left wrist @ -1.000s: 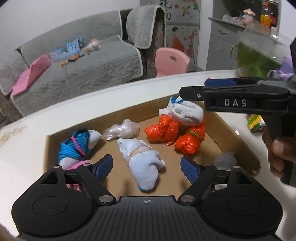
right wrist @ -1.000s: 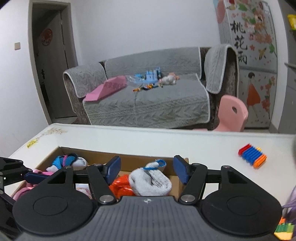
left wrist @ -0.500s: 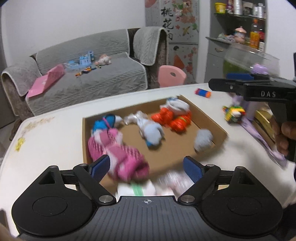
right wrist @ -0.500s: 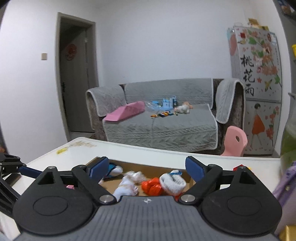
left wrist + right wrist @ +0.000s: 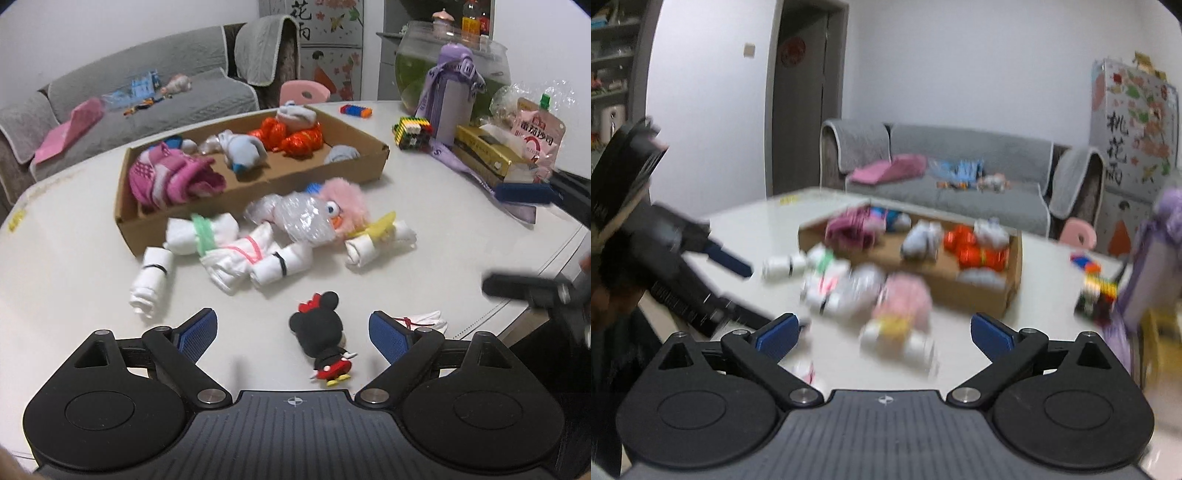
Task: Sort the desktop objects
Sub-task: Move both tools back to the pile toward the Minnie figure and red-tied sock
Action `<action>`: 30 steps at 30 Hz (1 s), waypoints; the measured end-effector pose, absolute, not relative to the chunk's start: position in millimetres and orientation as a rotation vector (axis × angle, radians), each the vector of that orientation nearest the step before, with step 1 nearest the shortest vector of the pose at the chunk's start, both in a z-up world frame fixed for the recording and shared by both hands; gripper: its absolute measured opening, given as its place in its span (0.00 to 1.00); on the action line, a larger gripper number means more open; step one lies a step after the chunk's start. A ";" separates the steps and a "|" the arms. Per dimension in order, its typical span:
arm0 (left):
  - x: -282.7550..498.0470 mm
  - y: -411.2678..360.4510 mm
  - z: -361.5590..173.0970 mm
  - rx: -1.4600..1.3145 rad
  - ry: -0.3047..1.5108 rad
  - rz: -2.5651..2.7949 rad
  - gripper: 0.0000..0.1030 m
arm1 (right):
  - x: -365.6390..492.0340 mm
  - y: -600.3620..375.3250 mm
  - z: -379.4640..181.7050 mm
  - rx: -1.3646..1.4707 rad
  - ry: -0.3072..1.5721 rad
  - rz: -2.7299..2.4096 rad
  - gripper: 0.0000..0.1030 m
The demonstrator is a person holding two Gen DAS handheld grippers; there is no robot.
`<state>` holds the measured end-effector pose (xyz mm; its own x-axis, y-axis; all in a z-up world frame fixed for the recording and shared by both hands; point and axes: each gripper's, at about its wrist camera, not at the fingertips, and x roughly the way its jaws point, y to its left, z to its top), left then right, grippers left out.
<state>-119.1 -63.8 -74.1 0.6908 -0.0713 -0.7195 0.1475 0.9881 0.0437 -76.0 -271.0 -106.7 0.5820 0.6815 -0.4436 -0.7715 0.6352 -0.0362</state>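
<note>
White tabletop (image 5: 74,258) holds a cardboard box (image 5: 258,181) of rolled socks at the far side. Nearer, a Minnie Mouse figure (image 5: 325,339) lies lengthwise between the left gripper's (image 5: 291,332) opening, empty jaws. Right gripper (image 5: 882,332), also opening and empty, hovers farther right.

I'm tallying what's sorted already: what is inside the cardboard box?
Inside the cardboard box: a pink sock bundle, a light blue one, orange bundles, grey ones. Anything beneath them is hidden.

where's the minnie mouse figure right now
In the left wrist view, the Minnie Mouse figure lies on the table between the open left gripper's fingers, nearer the right one.
</note>
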 end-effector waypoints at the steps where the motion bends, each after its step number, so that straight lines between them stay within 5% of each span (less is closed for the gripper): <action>1: -117.6 -67.0 -77.1 0.102 0.806 -0.124 0.90 | -78.0 -268.5 -108.8 -0.249 0.414 0.853 0.96; 30: -117.7 -37.3 -102.1 0.122 0.806 -0.015 0.93 | -60.0 -236.5 -139.3 -0.330 0.485 0.673 0.95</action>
<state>-117.7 -37.3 -102.1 0.6929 0.0332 -0.7203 0.0594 0.9929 0.1030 -60.0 -236.5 -139.3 0.6781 0.5120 -0.5273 -0.6620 0.7372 -0.1354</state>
